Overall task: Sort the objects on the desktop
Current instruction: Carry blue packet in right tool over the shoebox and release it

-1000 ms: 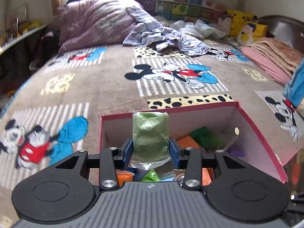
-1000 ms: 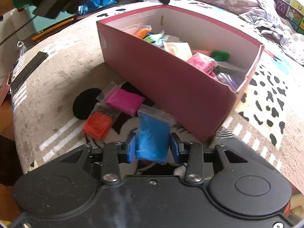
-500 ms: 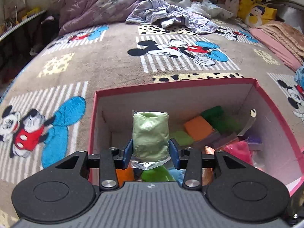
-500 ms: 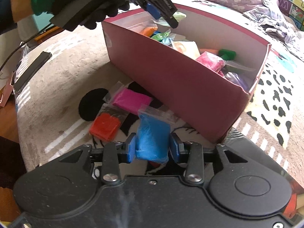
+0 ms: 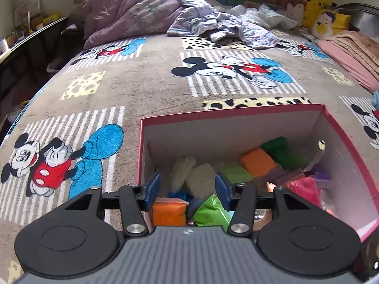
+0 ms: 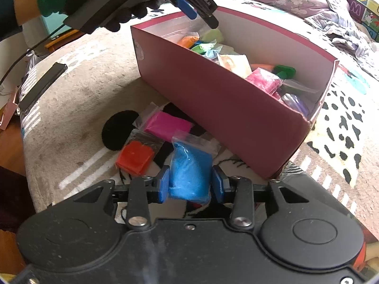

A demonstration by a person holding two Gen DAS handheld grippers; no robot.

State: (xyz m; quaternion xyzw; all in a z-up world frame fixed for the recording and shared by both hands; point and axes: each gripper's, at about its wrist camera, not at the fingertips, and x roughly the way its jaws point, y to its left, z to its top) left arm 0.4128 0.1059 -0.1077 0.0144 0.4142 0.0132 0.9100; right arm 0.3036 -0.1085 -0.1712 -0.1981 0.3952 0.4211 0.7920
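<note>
A pink cardboard box (image 5: 227, 112) (image 6: 213, 90) sits on the bed and holds several coloured clay packets. My left gripper (image 5: 187, 188) is open and empty above the box's near left end; it also shows from the right wrist view (image 6: 199, 4). A pale green packet (image 5: 199, 179) (image 6: 214, 35) lies blurred in the box just below it. My right gripper (image 6: 190, 184) is shut on a blue packet (image 6: 189, 170), held above the blanket beside the box's outer wall. A magenta packet (image 6: 168, 125) and a red packet (image 6: 135, 157) lie on the blanket ahead of it.
The bed is covered by a Mickey Mouse blanket (image 5: 118, 90). A purple duvet (image 5: 132, 7), loose clothes (image 5: 220, 26) and plush toys (image 5: 322, 16) lie at the far end. A folded pink blanket (image 5: 350, 54) is at the right. A dark flat device (image 6: 40, 85) lies near the bed's edge.
My left gripper opened and let go of the pale green packet, which dropped into the box. My right gripper kept hold of the blue packet and stayed near the box's side.
</note>
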